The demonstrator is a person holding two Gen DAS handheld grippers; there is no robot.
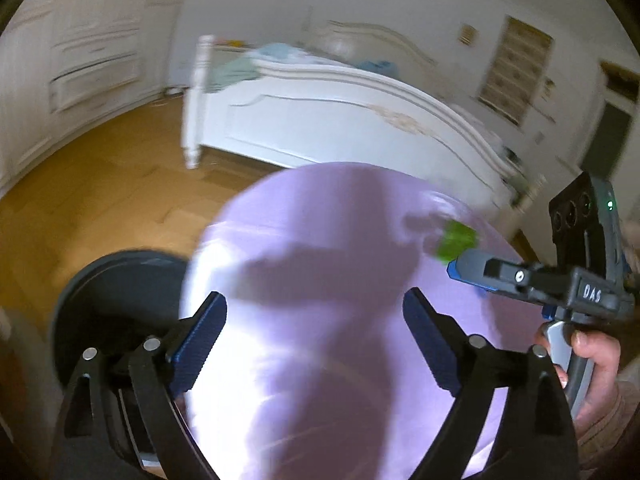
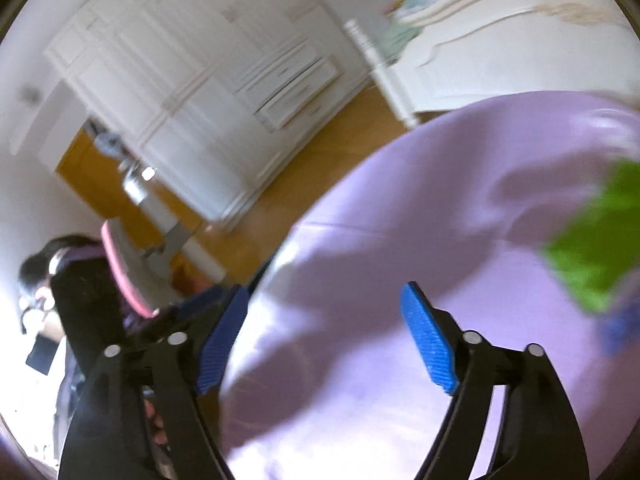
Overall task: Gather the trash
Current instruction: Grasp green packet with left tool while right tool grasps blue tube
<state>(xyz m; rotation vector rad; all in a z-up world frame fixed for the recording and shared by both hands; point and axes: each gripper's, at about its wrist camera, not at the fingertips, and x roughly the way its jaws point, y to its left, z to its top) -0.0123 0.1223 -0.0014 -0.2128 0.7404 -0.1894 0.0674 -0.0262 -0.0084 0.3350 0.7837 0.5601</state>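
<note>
One piece of trash shows: a green scrap [image 1: 458, 242] on the lilac tabletop [image 1: 304, 280], at about two o'clock in the left wrist view, just off the right gripper [image 1: 460, 270] tip. Both the left gripper [image 1: 316, 344] and the right are spread, holding nothing. Likely nothing is collected yet; a dark round bin [image 1: 108, 312] waits at eight o'clock.

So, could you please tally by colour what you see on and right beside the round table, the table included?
Purple: 1, the table top
Green: 1, a crumpled scrap lying on it
Dark: 1, a round bin-like container beside it
Total: 3
</note>
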